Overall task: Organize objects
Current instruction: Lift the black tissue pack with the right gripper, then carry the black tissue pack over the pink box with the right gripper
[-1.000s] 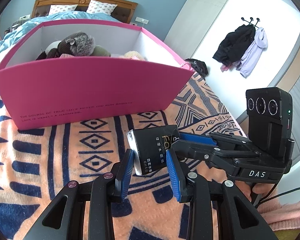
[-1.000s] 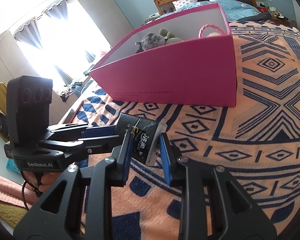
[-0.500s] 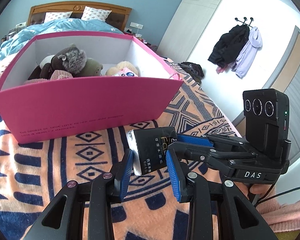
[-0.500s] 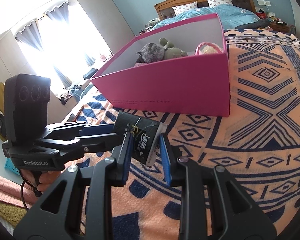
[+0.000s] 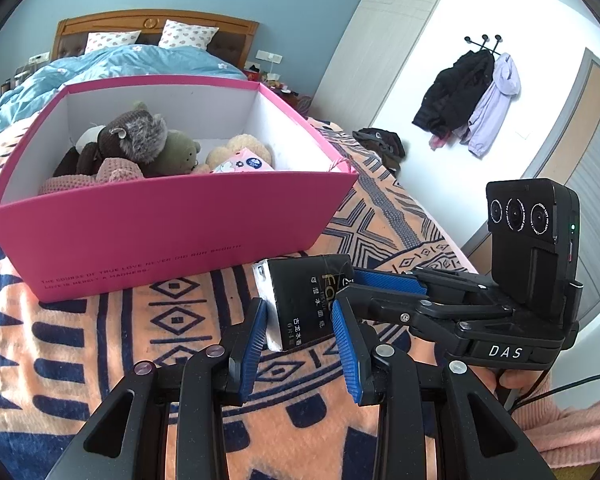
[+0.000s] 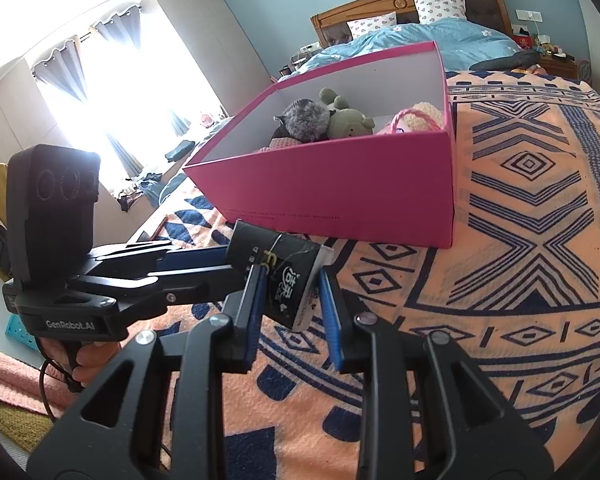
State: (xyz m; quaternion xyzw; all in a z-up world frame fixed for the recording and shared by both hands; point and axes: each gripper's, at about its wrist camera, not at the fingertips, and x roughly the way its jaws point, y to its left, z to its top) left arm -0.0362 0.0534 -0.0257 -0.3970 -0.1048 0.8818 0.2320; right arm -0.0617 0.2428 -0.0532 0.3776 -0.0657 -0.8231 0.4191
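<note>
A bedroom with a bed under an orange and navy patterned blanket [image 5: 80, 352]. On it stands an open pink box [image 5: 160, 220] holding plush toys [image 5: 140, 136]. Just in front of the box, the left gripper [image 5: 300, 320] and right gripper [image 6: 292, 292] both clamp one black tissue pack [image 5: 304, 300] from different sides.

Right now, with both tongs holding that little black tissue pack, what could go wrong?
1. Both the left tongs and the right tongs pinch the black tissue pack; pulling apart might tear its wrapper.
2. It hangs in front of the pink box, below the rim, so it may bump the wall unless lifted.
</note>
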